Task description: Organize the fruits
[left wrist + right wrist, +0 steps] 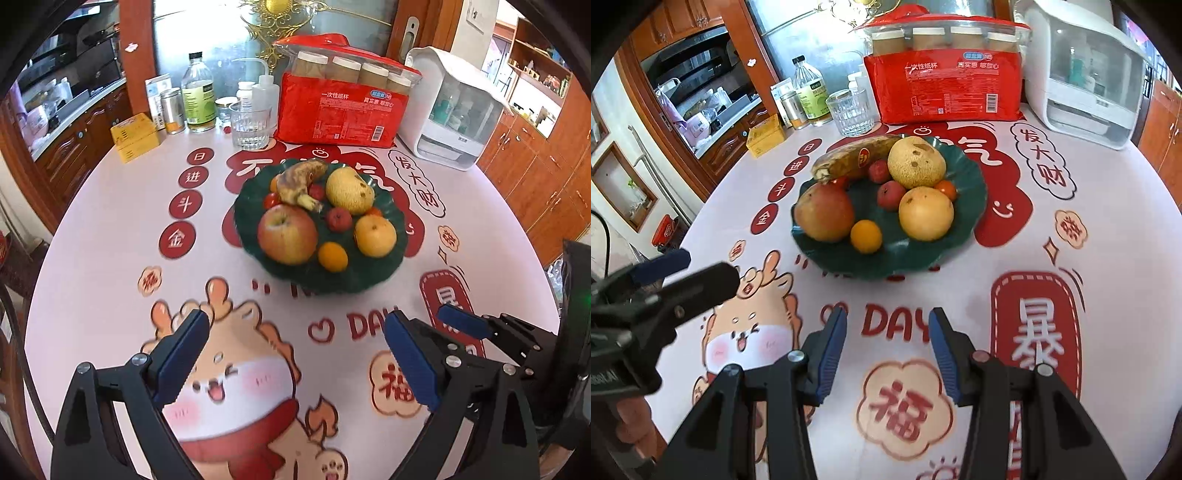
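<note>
The left gripper point(295, 354) gapes wide with nothing in it; the right gripper point(887, 347) is half open, also bare. All the fruit, from apple point(824, 212) to pear point(926, 213), sits on the green plate point(964, 221). If any is regrouped, I'd grip the firm ones squarely and gently.
</note>
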A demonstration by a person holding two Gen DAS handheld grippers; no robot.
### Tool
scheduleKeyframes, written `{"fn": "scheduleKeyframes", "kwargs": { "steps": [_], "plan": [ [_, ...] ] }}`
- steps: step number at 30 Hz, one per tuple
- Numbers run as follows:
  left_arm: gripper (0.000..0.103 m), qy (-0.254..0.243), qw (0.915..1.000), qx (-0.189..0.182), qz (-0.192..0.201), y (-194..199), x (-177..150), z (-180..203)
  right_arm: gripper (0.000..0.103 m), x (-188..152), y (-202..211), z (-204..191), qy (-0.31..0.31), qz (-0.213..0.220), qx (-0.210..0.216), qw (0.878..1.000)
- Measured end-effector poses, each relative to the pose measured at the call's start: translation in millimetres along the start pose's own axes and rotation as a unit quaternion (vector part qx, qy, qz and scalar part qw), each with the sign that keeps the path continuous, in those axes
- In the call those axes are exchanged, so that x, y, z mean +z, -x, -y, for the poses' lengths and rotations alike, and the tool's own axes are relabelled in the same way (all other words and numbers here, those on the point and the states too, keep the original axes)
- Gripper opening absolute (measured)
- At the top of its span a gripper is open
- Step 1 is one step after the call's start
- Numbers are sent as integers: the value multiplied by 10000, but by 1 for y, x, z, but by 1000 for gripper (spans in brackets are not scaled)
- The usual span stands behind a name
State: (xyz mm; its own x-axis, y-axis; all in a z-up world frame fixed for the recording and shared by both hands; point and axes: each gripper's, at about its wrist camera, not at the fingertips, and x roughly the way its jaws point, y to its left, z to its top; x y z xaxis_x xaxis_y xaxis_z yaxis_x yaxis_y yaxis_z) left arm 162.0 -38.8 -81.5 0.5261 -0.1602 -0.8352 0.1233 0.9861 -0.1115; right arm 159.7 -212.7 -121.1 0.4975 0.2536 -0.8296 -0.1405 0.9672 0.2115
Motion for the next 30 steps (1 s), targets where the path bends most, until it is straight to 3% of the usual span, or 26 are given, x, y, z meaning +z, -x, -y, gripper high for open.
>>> {"fn": "scheduleKeyframes", "kwargs": {
  "steps": [9, 18, 30],
  "plan": [
    [99, 53, 9994, 189, 277, 58, -36, 8, 57, -34, 51, -3, -224, 52, 92, 9997],
    [99, 123, 9983, 528, 222, 103, -68, 16, 62, -54, 100, -11, -258, 103, 140, 9995],
    [99, 158, 9967, 751, 282, 142, -84, 31, 69, -67, 145, -25, -368, 269, -111, 9989]
  ]
}}
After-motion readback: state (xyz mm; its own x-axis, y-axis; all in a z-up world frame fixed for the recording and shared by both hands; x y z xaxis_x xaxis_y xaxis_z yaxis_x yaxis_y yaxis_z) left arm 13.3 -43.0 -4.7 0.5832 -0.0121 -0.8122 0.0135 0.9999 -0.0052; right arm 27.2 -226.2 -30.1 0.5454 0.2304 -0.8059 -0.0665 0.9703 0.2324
